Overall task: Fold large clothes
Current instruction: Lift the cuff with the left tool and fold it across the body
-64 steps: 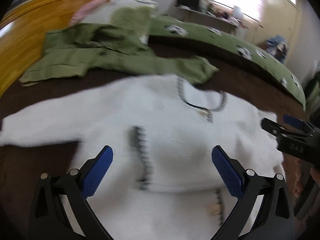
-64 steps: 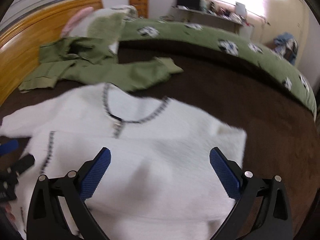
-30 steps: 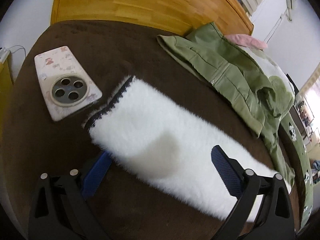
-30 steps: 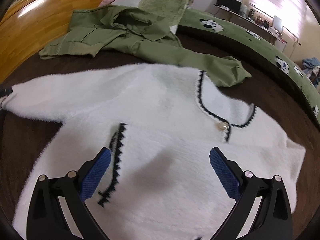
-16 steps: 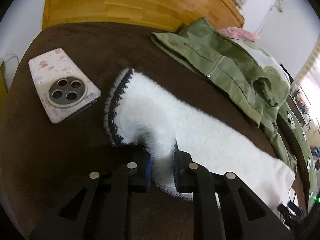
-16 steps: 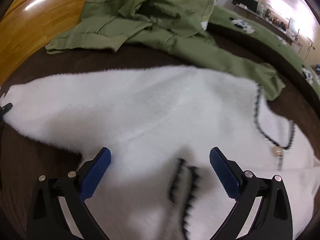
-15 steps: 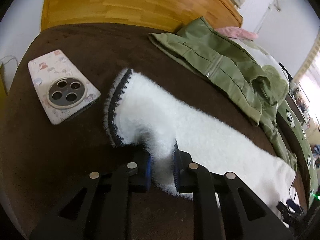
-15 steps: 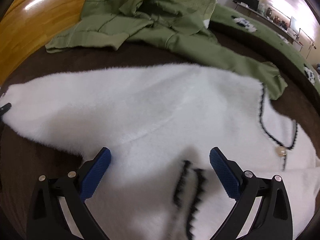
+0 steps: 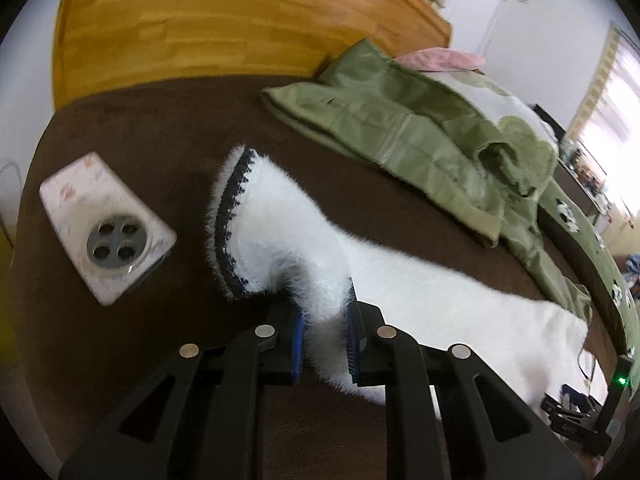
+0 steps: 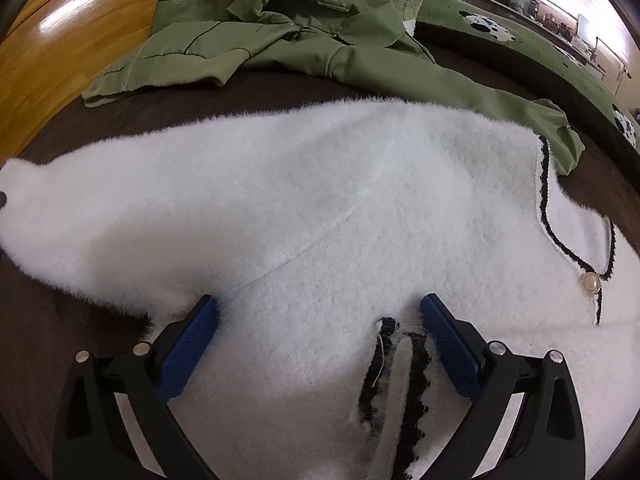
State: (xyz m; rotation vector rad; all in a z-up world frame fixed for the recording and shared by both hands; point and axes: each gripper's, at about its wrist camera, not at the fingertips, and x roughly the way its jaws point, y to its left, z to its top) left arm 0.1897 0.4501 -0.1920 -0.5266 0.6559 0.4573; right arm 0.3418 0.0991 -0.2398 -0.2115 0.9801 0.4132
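A fluffy white cardigan with black trim point(image 10: 360, 208) lies spread on the brown bedcover. Its left sleeve point(image 9: 288, 240) stretches out towards a black-trimmed cuff. My left gripper point(image 9: 324, 320) is shut on this sleeve near the cuff, lifting it slightly. My right gripper point(image 10: 320, 320) is open and rests low over the cardigan's body near the armpit, with a black-trimmed pocket edge point(image 10: 400, 368) between its fingers. A pearl button point(image 10: 591, 283) sits at the neckline.
A green jacket point(image 10: 280, 40) lies behind the cardigan, also in the left wrist view point(image 9: 420, 136). A phone in a white case point(image 9: 106, 236) lies left of the cuff. A wooden headboard point(image 9: 200, 28) stands behind. A green patterned quilt point(image 10: 520, 44) lies at the right.
My left gripper stays shut on the sleeve and has raised it slightly. My right gripper has dropped closer to the cardigan's body near the armpit.
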